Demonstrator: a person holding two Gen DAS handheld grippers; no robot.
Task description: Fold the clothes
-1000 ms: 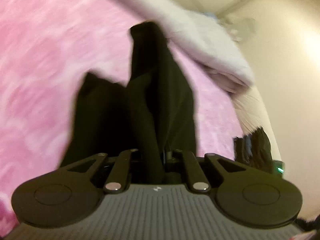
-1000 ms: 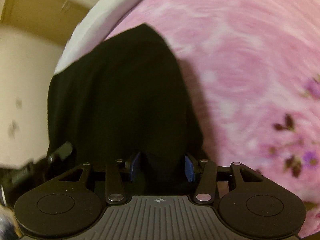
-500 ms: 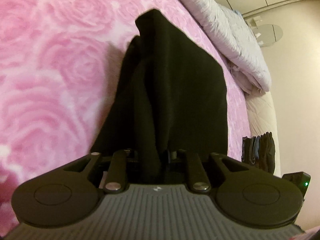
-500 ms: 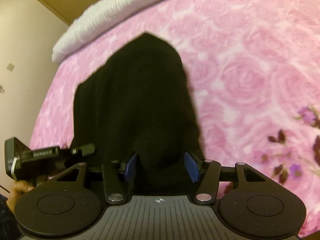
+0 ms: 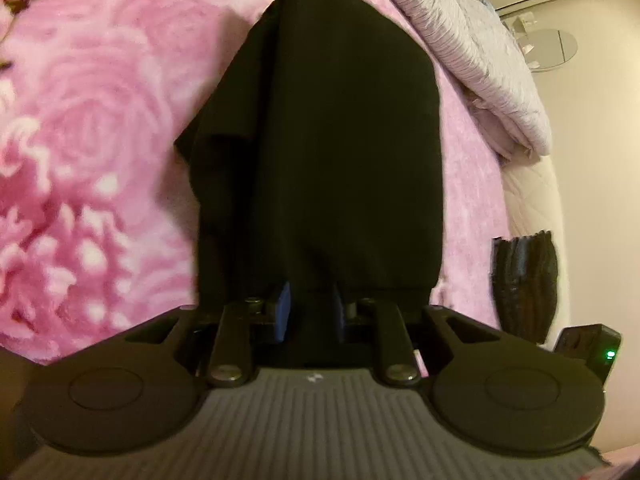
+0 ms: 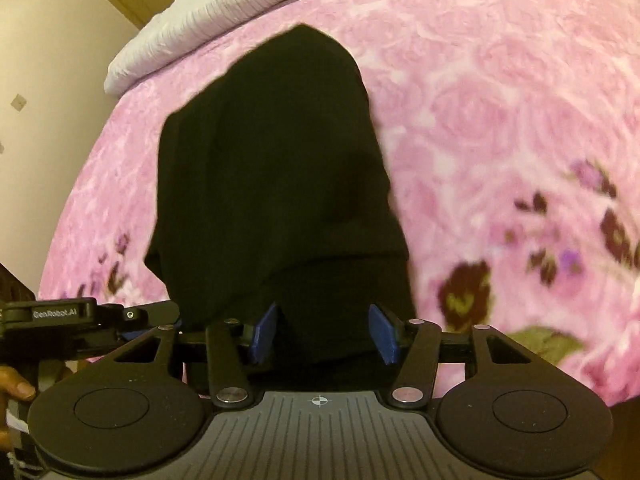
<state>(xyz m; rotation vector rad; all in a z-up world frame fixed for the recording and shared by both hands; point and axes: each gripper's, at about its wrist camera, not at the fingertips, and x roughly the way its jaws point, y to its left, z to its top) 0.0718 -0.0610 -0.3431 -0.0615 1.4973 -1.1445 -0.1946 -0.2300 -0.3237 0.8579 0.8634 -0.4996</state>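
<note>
Black garment (image 5: 336,152) lies on the bed over the pink rose-print blanket (image 5: 92,120), stretching away from both tools; same garment (image 6: 276,176) in the right wrist view. Fabric is uniformly dark, so folds and seams are hard to read; one layered edge shows on its left side in the left wrist view. Its far tip is cut off by the top of that frame.

Left tool (image 5: 310,312): blue pads set narrowly apart, garment edge between them; pad-to-cloth contact is lost in the dark, so cannot tell whether it grips. Right tool (image 6: 322,334): jaws spread wide, blue pads standing off either side of the cloth bunched between them, not clamped.

The left tool (image 6: 80,320) also appears at the left edge of the right wrist view, marked "GenRobot.AI", with the person's fingers (image 6: 16,384) below it.

White quilted bedding (image 5: 480,64) runs along the blanket's far edge. A dark ribbed object (image 5: 524,280) stands beside the bed; identity unclear.
</note>
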